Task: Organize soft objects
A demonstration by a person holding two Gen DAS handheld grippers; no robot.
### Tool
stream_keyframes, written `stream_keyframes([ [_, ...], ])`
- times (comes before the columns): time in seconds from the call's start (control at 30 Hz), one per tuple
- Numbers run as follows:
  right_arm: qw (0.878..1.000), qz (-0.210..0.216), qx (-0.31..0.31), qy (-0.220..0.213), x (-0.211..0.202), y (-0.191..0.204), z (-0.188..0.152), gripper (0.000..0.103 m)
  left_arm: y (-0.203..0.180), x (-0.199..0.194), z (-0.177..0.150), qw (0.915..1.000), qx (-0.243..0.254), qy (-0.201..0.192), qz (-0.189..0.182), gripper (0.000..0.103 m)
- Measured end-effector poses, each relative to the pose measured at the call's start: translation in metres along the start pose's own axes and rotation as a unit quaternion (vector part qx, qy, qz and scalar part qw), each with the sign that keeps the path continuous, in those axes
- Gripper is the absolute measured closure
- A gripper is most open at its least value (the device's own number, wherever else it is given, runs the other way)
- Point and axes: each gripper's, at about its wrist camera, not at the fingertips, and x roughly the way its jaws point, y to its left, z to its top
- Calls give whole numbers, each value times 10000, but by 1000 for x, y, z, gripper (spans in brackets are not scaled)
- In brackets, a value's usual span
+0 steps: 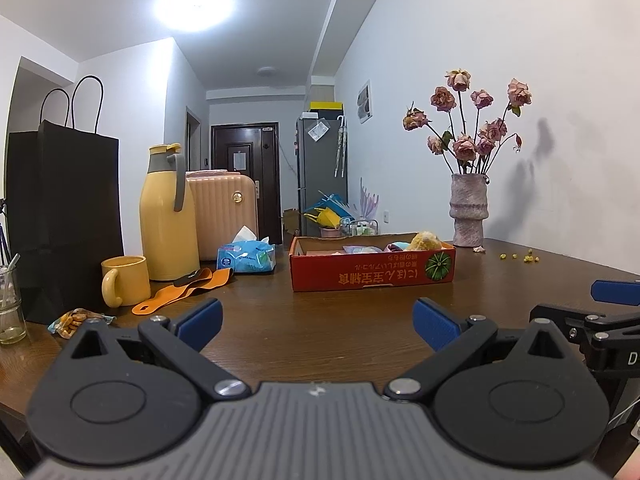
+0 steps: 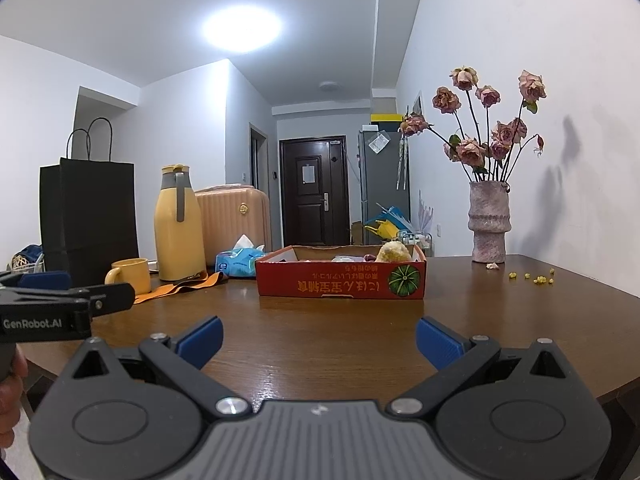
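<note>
Soft stuff in box; looks near done.
Both claws, left & right, spread apart, empty, over bare counter.

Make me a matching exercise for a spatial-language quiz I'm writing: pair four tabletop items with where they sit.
Things:
1. yellow ceramic mug
2. pink textured vase of dried roses
3. blue tissue pack
4. fuzzy yellow plush toy

Places:
A. inside the red cardboard box
B. far right, near the wall
C. between the yellow thermos jug and the box
D. left of the jug, in front of the black paper bag

Pairs: 1-D, 2-B, 3-C, 4-A
</note>
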Motion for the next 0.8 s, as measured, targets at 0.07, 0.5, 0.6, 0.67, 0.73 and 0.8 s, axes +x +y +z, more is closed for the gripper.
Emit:
stream_keyframes([
  [0.07, 10000, -4, 2, -2, 0, 0, 0, 0, 0, 0, 0, 10000, -1, 3, 4, 0],
  [0.5, 10000, -30, 27, -2, 0, 0, 0, 0, -2, -2, -1, 10000, 15, -41, 62, 0],
  [0.6, 10000, -34, 25, -6, 0, 0, -1, 0, -2, -2, -2, 10000, 16, -31, 58, 0],
  [0.67, 10000, -44, 30, -6, 0, 0, -1, 0, -1, -2, -1, 10000, -3, -38, 48, 0],
  [0.73, 10000, -42, 38, -3, 0, 0, -1, 0, -1, -2, -1, 10000, -19, -29, 42, 0],
  [0.8, 10000, -45, 31, 0, 0, 1, -1, 0, -1, -2, -1, 10000, -14, -35, 37, 0],
])
